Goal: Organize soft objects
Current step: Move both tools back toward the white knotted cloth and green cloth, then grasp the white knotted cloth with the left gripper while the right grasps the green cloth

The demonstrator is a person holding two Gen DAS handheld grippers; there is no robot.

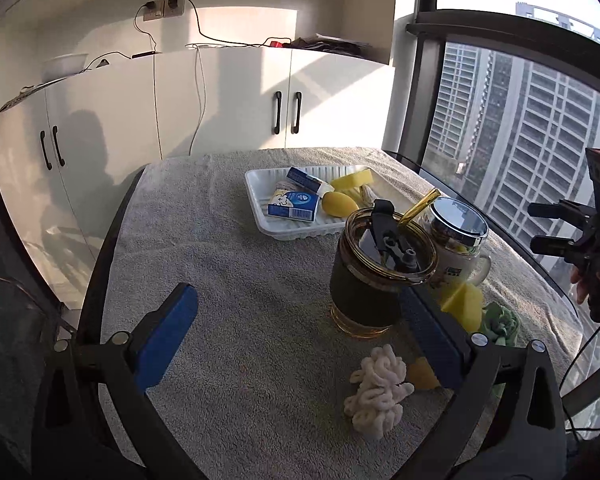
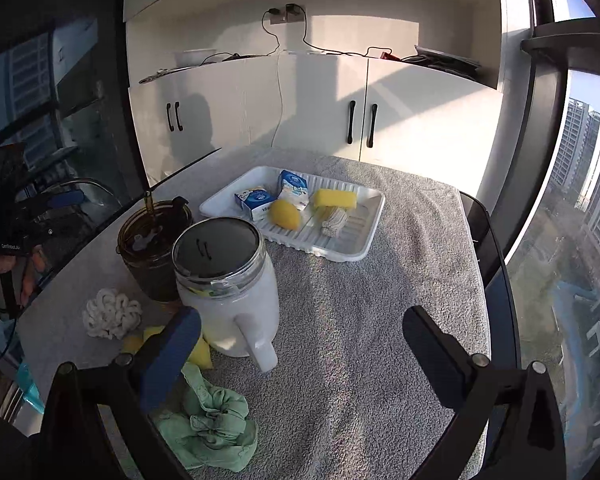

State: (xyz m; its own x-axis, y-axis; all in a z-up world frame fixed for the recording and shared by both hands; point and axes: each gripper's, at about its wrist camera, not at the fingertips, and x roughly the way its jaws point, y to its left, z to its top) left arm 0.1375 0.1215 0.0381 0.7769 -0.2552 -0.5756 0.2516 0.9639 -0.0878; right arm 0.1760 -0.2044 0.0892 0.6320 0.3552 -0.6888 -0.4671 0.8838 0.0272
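My left gripper (image 1: 300, 336) is open above the grey towel, with nothing between its blue pads. A white knitted ball (image 1: 378, 392) lies just inside its right finger, and yellow sponge pieces (image 1: 462, 304) and a green cloth (image 1: 500, 322) lie beyond that finger. My right gripper (image 2: 300, 344) is also open and empty. The green cloth (image 2: 208, 428) sits under its left finger, beside the yellow sponge pieces (image 2: 200, 352) and the knitted ball (image 2: 112, 314). The white tray (image 2: 364, 248) holds a yellow sponge (image 2: 334, 198), a yellow egg-shaped piece (image 2: 285, 214), a beige knitted piece (image 2: 334, 220) and two tissue packs (image 2: 256, 200).
An amber lidded cup with a straw (image 1: 380, 268) and a white mug with a metal lid (image 2: 236, 288) stand between the loose soft things and the tray (image 1: 260, 192). The table ends at dark glass edges left and right. White cabinets stand behind; a window lies to the right.
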